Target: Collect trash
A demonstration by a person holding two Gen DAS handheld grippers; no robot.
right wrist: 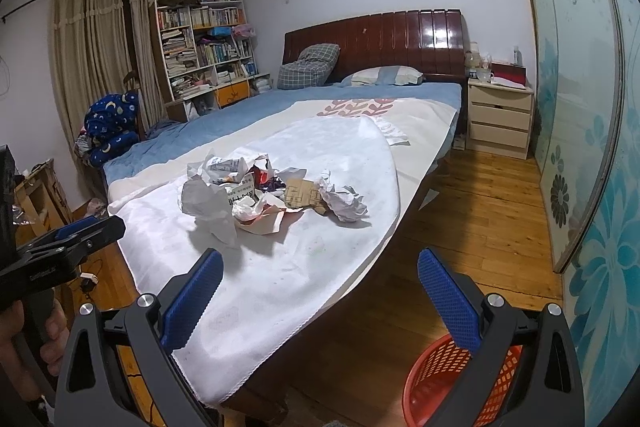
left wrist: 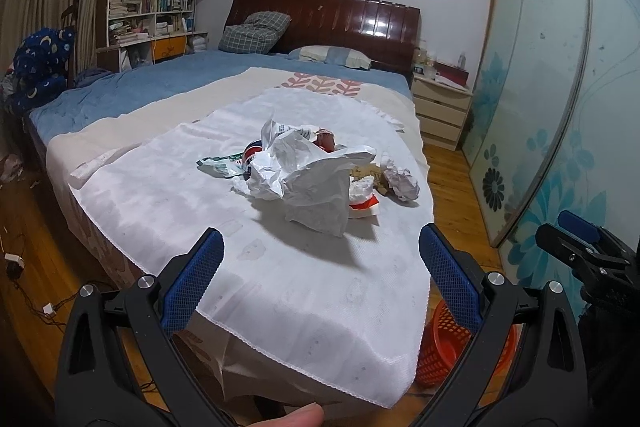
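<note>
A heap of trash point(left wrist: 308, 171) point(right wrist: 264, 191) lies on a white cloth point(left wrist: 312, 287) point(right wrist: 280, 267) spread over the foot of the bed: crumpled white paper, wrappers, a cardboard scrap point(right wrist: 300, 193) and a paper ball point(left wrist: 402, 181) point(right wrist: 346, 205). My left gripper point(left wrist: 320, 255) hovers open, short of the heap, nothing between its blue pads. My right gripper point(right wrist: 320, 275) is open too, over the cloth's right edge. An orange mesh basket point(left wrist: 452, 351) point(right wrist: 452, 383) stands on the floor beside the bed's corner, below the right gripper.
The bed point(right wrist: 256, 107) has a blue sheet, pillows and a dark wooden headboard point(right wrist: 376, 35). A nightstand point(right wrist: 500, 119) stands at the far right, glass sliding doors point(right wrist: 592, 147) along the right wall, a bookshelf point(right wrist: 204, 43) at back left. Cables lie on the wooden floor point(left wrist: 24, 267).
</note>
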